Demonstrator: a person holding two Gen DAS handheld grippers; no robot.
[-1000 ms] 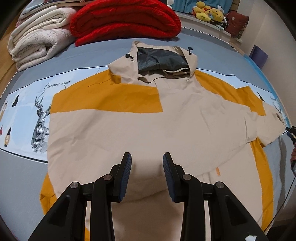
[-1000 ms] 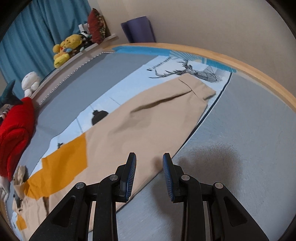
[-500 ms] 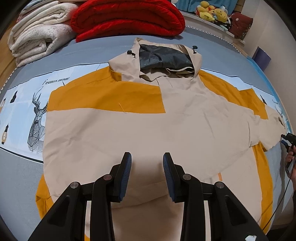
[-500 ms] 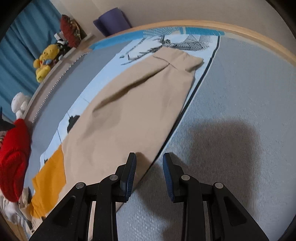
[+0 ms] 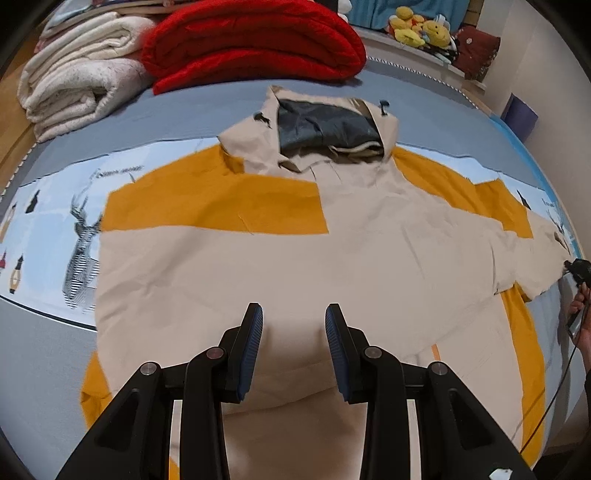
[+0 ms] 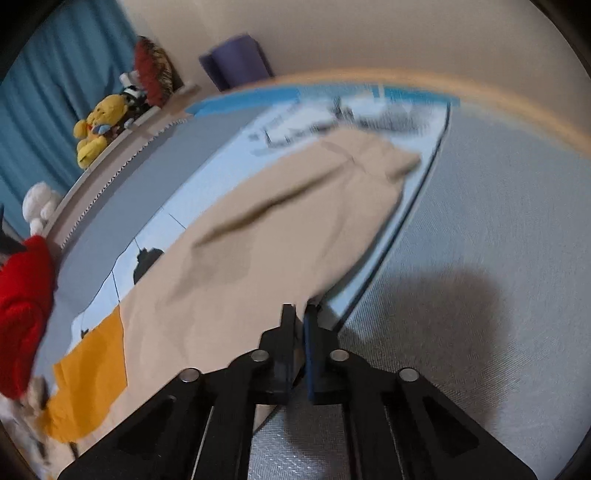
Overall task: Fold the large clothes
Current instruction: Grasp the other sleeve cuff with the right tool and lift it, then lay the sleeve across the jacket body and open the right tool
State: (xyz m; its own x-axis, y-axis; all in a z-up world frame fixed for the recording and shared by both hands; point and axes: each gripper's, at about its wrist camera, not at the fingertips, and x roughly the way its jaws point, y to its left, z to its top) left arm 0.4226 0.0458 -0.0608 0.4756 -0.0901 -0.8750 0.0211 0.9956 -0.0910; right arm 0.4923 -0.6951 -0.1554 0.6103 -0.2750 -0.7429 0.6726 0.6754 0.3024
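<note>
A beige and orange hooded jacket [image 5: 295, 258] lies spread flat on the bed, its dark-lined hood [image 5: 325, 129] at the far end. My left gripper [image 5: 293, 332] hovers over the jacket's lower body, open, with nothing between its fingers. The jacket's beige sleeve [image 6: 295, 221] stretches away in the right wrist view. My right gripper [image 6: 299, 314] is at the sleeve's near edge, its jaws closing to a pinch with the fabric between the pads. That gripper also shows small in the left wrist view as the right gripper [image 5: 576, 267] at the sleeve's end, held by a hand [image 5: 580, 314].
A folded red blanket [image 5: 251, 40] and white blankets [image 5: 81, 92] are stacked beyond the hood. Plush toys [image 5: 417, 29] line the ledge. A pale printed sheet [image 5: 55, 229] lies under the jacket on the grey bed [image 6: 480, 240]. The wooden bed edge [image 6: 517, 103] and a purple roll [image 6: 236, 62] are past the sleeve.
My right gripper sank to the sleeve's near edge and went from open to shut on the fabric. The left gripper stayed open over the jacket's body.
</note>
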